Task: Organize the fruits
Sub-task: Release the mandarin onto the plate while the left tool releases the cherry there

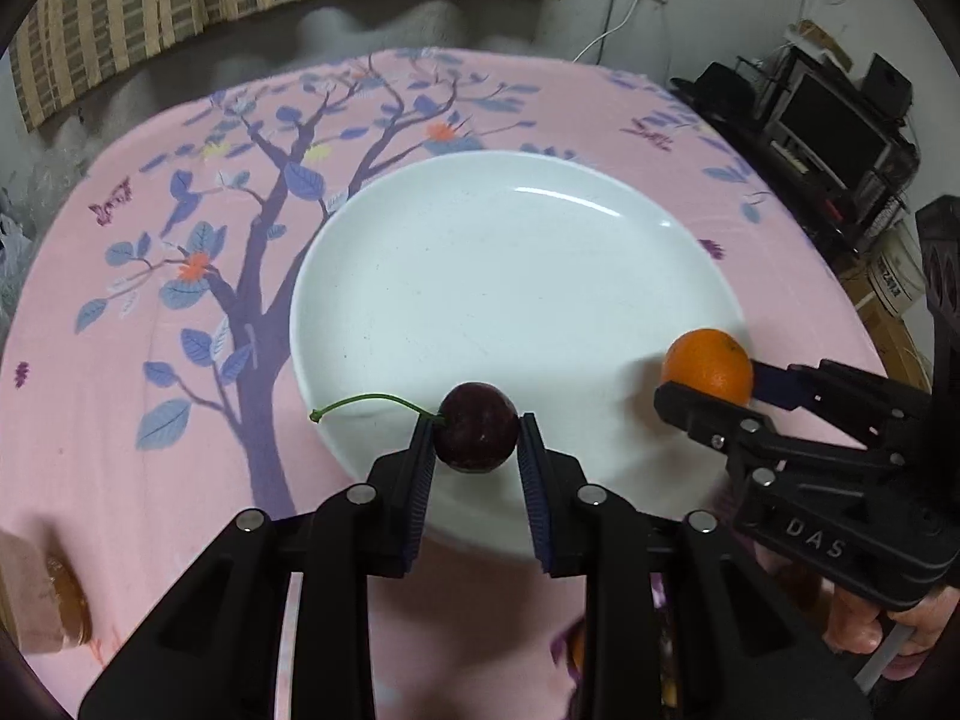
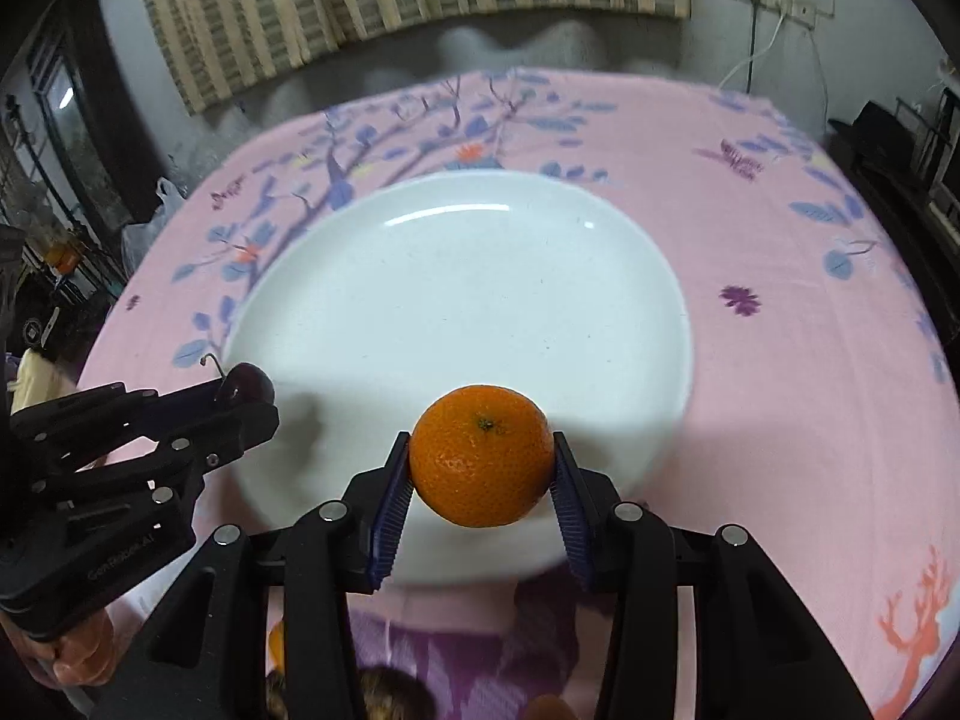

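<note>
A white plate (image 1: 510, 276) lies on the pink tablecloth, with nothing on it. My left gripper (image 1: 477, 429) is shut on a dark red cherry (image 1: 477, 427) with a green stem, held over the plate's near rim. My right gripper (image 2: 483, 462) is shut on an orange mandarin (image 2: 482, 456), held above the plate's (image 2: 456, 288) near edge. In the left wrist view the right gripper (image 1: 708, 387) and mandarin (image 1: 708, 363) are at the plate's right rim. In the right wrist view the left gripper (image 2: 243, 390) and cherry (image 2: 249, 384) are at the plate's left rim.
The pink tablecloth (image 1: 150, 276) with a purple tree print covers the table. A brown object (image 1: 42, 594) sits at the near left edge. More fruit shows dimly below the grippers (image 2: 276, 648). Shelves with equipment (image 1: 840, 132) stand to the right, curtains behind.
</note>
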Available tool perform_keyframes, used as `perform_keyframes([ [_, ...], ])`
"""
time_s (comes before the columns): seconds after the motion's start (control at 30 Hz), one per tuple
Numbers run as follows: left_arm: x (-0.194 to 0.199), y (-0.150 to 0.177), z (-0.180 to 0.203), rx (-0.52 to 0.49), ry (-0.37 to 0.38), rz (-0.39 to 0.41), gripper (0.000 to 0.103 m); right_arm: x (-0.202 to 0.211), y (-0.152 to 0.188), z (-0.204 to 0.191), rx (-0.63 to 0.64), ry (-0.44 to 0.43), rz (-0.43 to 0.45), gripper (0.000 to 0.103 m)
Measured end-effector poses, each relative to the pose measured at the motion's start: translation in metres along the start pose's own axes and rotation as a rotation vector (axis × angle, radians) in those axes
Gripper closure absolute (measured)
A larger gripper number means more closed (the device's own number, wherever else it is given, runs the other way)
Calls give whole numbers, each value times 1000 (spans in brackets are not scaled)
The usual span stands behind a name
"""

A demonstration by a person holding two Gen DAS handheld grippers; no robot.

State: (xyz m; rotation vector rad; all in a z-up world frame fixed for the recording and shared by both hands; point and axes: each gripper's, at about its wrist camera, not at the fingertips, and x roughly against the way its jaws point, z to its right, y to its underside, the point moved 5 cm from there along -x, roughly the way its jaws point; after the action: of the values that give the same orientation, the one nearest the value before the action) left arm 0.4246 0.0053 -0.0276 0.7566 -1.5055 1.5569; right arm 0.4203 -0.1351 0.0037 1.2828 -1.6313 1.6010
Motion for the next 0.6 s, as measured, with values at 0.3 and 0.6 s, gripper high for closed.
perform_keyframes([
  [0.3,-32,-5,-6,-31,-34,-27,67,-25,2,-13,36,20,-32,46],
  [0.6,82,44,-17,-26,-64,164,10,98,48,31,-36,27,253,22],
])
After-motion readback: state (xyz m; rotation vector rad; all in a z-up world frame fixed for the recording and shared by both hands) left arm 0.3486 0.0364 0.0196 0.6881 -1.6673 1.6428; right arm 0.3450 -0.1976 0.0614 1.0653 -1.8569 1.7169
